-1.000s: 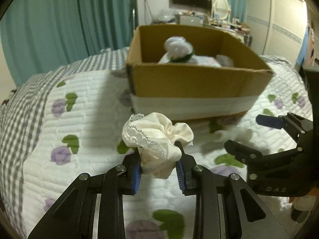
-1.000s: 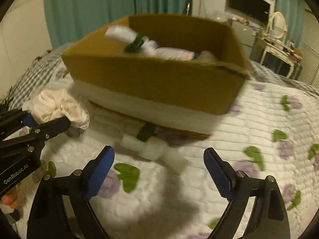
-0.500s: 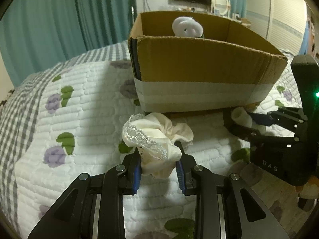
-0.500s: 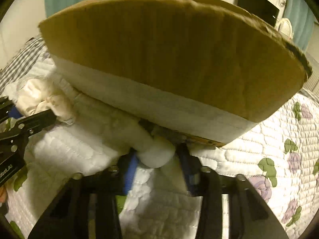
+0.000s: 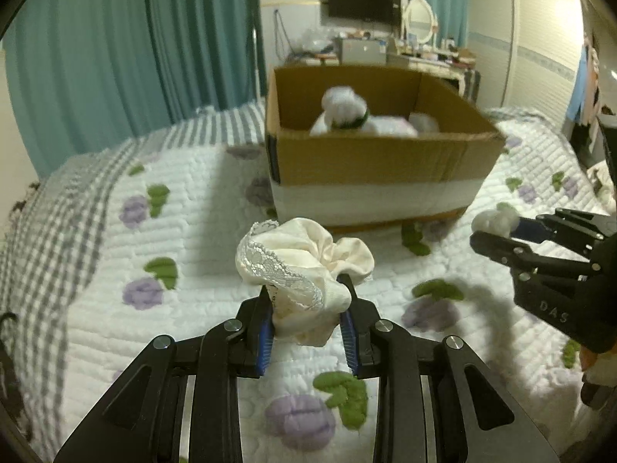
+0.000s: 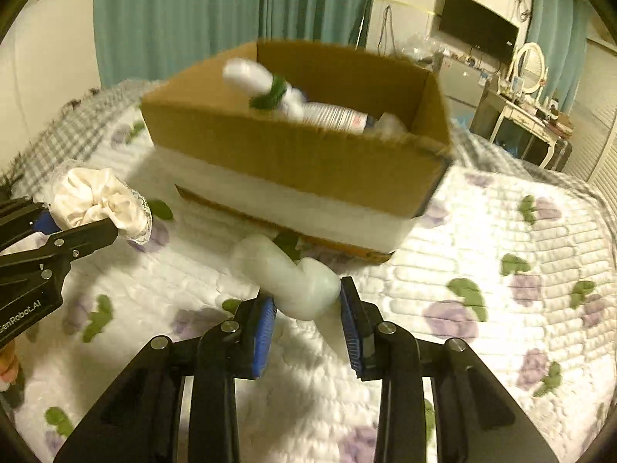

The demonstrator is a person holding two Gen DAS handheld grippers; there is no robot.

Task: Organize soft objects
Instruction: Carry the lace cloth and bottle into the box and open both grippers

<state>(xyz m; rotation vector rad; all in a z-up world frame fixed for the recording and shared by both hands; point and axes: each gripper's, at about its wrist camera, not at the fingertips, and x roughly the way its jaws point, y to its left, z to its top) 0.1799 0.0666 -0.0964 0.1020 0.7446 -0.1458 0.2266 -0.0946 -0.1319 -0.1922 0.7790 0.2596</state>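
My left gripper point(image 5: 307, 322) is shut on a bunched cream cloth with lace trim point(image 5: 300, 266), held above the quilt; the cloth also shows in the right wrist view point(image 6: 101, 200). My right gripper point(image 6: 308, 308) is shut on a white rolled sock point(image 6: 293, 276), lifted off the bed in front of the cardboard box point(image 6: 304, 162). The sock's end also shows in the left wrist view point(image 5: 495, 222). The open box point(image 5: 370, 169) holds a white roll with a green band point(image 5: 343, 110) and other soft items.
The box stands on a white quilted bedspread with purple flowers point(image 5: 193, 270). Teal curtains point(image 5: 115, 58) hang behind. A dresser with mirror and a wall TV point(image 5: 364, 2) stand at the back right.
My right gripper closed on the white sock beside the box and lifted it back from the box. My left gripper kept hold of the cream cloth and rose, so the box's inside shows again.
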